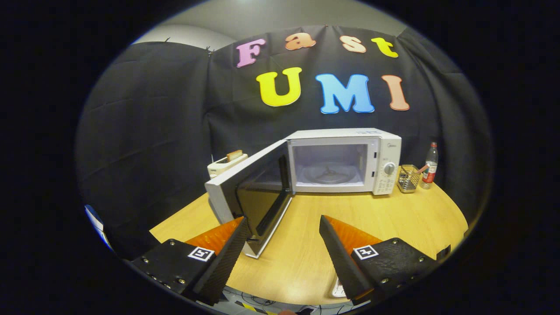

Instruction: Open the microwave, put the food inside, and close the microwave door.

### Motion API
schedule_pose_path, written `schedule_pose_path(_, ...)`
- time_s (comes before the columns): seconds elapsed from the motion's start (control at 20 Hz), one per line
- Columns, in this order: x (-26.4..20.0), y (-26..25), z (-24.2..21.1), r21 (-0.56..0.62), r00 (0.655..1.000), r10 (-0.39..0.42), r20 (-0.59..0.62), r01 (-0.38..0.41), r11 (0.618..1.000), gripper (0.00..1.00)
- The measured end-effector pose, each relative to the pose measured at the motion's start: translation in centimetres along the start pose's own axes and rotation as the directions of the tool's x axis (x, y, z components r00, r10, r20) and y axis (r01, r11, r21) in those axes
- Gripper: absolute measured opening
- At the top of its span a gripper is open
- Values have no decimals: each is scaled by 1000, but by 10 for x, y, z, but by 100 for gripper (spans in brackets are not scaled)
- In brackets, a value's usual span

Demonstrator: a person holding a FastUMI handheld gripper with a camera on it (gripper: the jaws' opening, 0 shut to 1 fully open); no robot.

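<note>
Fingers [283,225] spread, empty; microwave [345,159] door [251,192] wide open, its bottom corner behind left finger

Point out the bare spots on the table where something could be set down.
Bare wood lies between the open tool fingers and the microwave, right of its open door. More runs in front of the wire basket and bottle. It is crowded by the door's edge and around the toaster.
</note>
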State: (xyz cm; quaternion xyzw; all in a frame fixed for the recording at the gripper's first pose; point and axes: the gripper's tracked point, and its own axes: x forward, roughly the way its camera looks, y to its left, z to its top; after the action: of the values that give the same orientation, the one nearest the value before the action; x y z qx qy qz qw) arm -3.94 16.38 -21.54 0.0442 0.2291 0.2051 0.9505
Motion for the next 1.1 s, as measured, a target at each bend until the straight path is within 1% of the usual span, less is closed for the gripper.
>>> schedule_pose_path(0.1,-4,-29,-5,14,998,-57,-6,57,998,100)
schedule_pose_path(0.3,-16,-77,-24,69,988,-146,-41,148,986,100)
schedule_pose_path(0.55,-26,-120,-56,153,970,-220,-99,233,960,100)
schedule_pose_path(0.7,-29,-134,-73,203,962,-240,-128,263,943,100)
schedule_pose_path(0.9,-32,-151,-100,277,948,-264,-178,305,911,100)
schedule_pose_path(1.0,-32,-155,-113,318,942,-262,-208,319,893,100)
schedule_pose_path(1.1,-31,-155,-123,376,942,-240,-234,316,871,100)
